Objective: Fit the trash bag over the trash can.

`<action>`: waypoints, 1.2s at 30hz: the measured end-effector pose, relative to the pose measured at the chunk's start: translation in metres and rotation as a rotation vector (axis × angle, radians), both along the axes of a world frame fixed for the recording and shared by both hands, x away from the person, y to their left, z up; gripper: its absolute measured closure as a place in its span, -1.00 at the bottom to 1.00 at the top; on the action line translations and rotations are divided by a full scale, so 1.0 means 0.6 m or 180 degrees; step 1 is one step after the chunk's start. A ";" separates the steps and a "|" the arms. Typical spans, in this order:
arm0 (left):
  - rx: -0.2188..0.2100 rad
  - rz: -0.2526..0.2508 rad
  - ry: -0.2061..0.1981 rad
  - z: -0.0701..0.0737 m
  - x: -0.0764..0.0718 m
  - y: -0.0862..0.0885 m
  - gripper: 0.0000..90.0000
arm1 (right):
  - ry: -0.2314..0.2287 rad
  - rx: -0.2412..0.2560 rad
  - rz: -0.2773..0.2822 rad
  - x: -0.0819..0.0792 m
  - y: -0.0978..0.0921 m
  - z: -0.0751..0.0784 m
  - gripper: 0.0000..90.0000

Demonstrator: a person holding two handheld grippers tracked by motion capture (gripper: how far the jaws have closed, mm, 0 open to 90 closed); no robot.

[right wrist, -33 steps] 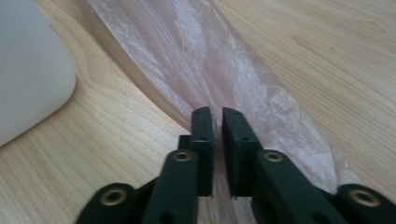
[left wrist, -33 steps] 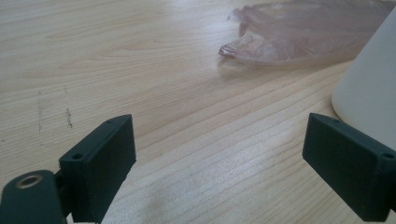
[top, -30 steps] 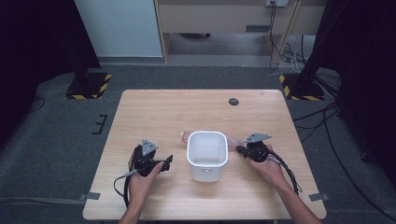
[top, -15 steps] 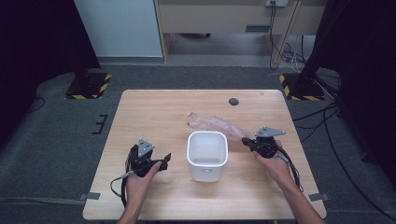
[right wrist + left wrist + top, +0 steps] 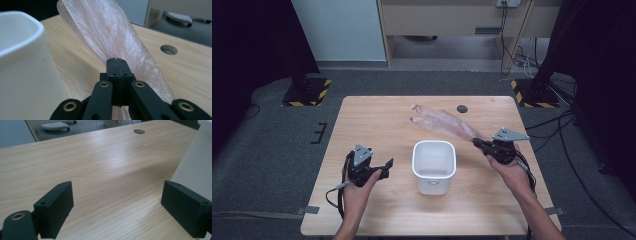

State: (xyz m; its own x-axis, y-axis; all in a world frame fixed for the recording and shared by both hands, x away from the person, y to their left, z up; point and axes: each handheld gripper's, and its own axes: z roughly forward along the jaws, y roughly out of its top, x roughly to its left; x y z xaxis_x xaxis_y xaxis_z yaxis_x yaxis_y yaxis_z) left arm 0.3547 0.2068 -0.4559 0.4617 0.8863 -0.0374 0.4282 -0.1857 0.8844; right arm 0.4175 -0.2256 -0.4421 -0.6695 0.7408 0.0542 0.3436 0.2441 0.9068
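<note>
The right gripper [image 5: 475, 142] is clamped on one end of a thin pink plastic bag [image 5: 442, 121], seen from the high view just right of the white bin [image 5: 434, 165]. From that pinched end the bag stretches away up and to the left across the wooden table [image 5: 377, 125], its far end lying near the table's back edge, close to the dark round grommet hole [image 5: 462, 108]. The bin stands upright at the middle of the table, toward the near edge. The left gripper [image 5: 388, 164] is held left of the bin, its jaws spread and pointing at the bin's side without touching it. Both hands come in from the near edge, a cable trailing from each gripper.

In the left gripper view, the left gripper [image 5: 117, 207] has its two black jaws wide apart with nothing between them but bare table [image 5: 100, 165]. The white wall of the bin [image 5: 195, 167] rises just behind the right-hand jaw. The grommet hole [image 5: 139, 131] sits far off near the back edge.

In the right gripper view, the right gripper [image 5: 116, 60] has its jaws pressed together on the crinkled, translucent bag [image 5: 110, 35], which fans out beyond the tips and also runs down past the jaws on the right. The bin [image 5: 22, 57] stands close on the left, and the grommet hole [image 5: 169, 49] lies to the right on the table [image 5: 190, 67].
</note>
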 end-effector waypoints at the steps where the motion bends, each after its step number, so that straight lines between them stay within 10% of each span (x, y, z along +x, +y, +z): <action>1: -0.0019 -0.0008 -0.0013 0.004 -0.001 -0.001 -0.77 | -0.0033 0.0000 0.0014 -0.001 0.000 0.004 1.00; 15: -0.0138 -0.0161 -0.0231 0.053 -0.001 -0.018 -0.79 | -0.0266 0.0179 0.0346 -0.047 0.044 0.064 1.00; 36: -0.0393 -0.0515 -0.0300 0.088 0.012 -0.043 -0.82 | -0.0352 0.0041 0.0630 -0.076 0.090 0.073 1.00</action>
